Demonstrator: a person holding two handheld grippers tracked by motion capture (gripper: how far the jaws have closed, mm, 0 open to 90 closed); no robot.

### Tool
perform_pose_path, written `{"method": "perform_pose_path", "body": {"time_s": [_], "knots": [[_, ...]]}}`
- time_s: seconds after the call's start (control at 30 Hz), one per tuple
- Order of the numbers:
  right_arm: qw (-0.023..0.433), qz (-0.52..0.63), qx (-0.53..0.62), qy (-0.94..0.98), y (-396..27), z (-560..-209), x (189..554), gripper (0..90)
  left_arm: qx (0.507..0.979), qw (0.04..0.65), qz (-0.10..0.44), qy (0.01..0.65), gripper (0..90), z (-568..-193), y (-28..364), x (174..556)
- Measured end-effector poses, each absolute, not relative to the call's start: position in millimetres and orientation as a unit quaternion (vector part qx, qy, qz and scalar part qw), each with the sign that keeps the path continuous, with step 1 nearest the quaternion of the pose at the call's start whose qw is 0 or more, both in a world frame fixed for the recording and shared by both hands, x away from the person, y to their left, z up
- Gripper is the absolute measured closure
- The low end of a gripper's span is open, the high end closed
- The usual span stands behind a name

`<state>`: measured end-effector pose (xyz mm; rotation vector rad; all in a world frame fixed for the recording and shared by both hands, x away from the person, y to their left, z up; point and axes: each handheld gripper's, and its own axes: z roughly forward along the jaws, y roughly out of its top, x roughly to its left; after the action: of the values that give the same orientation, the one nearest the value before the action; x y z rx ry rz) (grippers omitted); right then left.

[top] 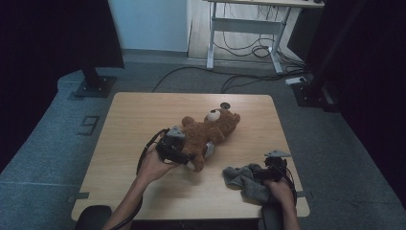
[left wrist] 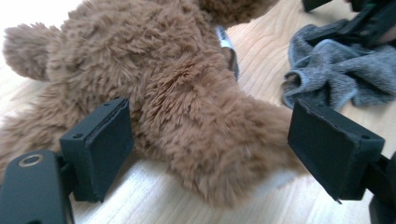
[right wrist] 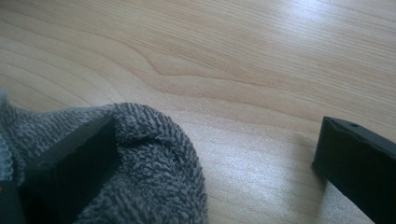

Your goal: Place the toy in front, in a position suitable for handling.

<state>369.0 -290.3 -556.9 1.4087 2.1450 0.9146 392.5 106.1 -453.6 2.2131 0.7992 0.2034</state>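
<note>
- Bear (left wrist: 187,98): long axis runs near-left to far-right, leg between the spread left claw (left wrist: 210,140) jaws, unpinched.
- Right claw (right wrist: 210,158): spread, one jaw on the cloth (right wrist: 154,172).

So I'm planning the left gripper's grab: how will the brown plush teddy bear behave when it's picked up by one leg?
The brown plush teddy bear looks soft and stuffed, so it would probably squash between the pads and dangle floppily. Its long fur suggests decent grip, unlikely to slip. Lying flat on the wooden table, it shouldn't roll.
</note>
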Motion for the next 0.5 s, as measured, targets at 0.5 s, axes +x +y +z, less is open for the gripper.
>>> {"method": "perform_pose_path", "body": {"time_s": [0.5], "knots": [[0.211,0.297,0.502,0.785,-289,-546,370,5.4,0.882,0.343,0.045,0.319,36.7,-492,92,398]]}}
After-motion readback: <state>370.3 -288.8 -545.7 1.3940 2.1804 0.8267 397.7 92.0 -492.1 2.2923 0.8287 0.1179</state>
